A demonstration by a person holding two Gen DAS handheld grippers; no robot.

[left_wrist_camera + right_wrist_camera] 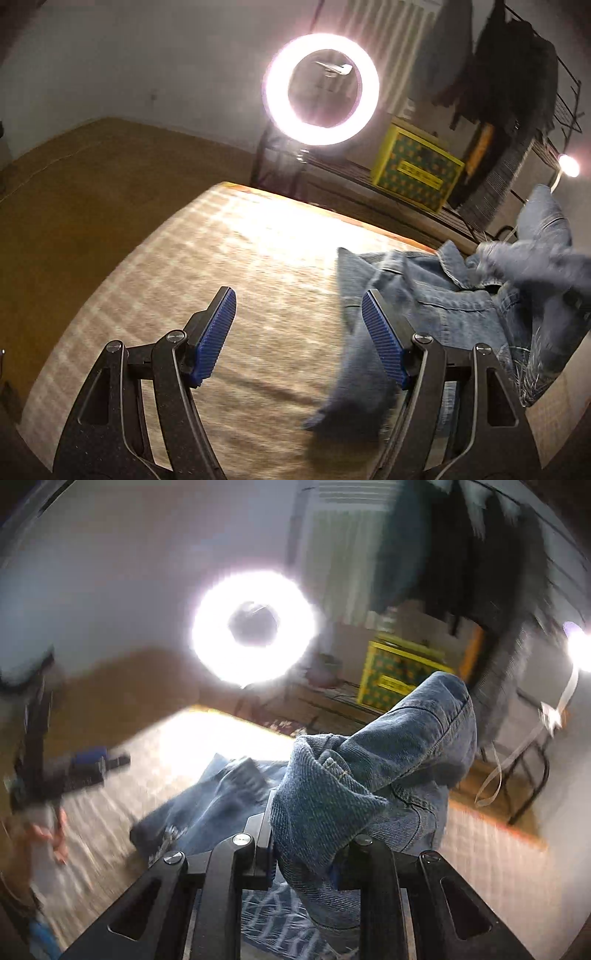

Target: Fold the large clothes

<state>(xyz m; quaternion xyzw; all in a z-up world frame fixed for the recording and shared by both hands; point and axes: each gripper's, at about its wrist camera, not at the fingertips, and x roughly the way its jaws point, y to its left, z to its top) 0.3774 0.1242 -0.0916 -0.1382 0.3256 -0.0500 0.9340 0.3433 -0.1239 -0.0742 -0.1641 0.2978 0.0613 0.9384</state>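
A blue denim garment (pixel 436 295) lies crumpled on the right part of the table, which is covered by a beige checked cloth (pixel 229 258). My left gripper (pixel 297 299) hovers open over the bare cloth just left of the denim, with nothing between its blue pads (pixel 218 332). In the right wrist view, my right gripper (pixel 310 834) is shut on a bunched fold of the denim garment (pixel 369 775). That fold is lifted off the table and hides the fingertips. The left gripper (pixel 85 764) shows blurred at the far left, with a hand (pixel 55 838) below it.
A bright ring light (pixel 320 84) stands behind the table's far edge. A metal rack (pixel 532 155) beyond it holds a yellow patterned box (pixel 417 170) and dark hanging clothes (pixel 513 74). A small lamp (pixel 569 165) glows at the right. Brown floor (pixel 74 192) lies left of the table.
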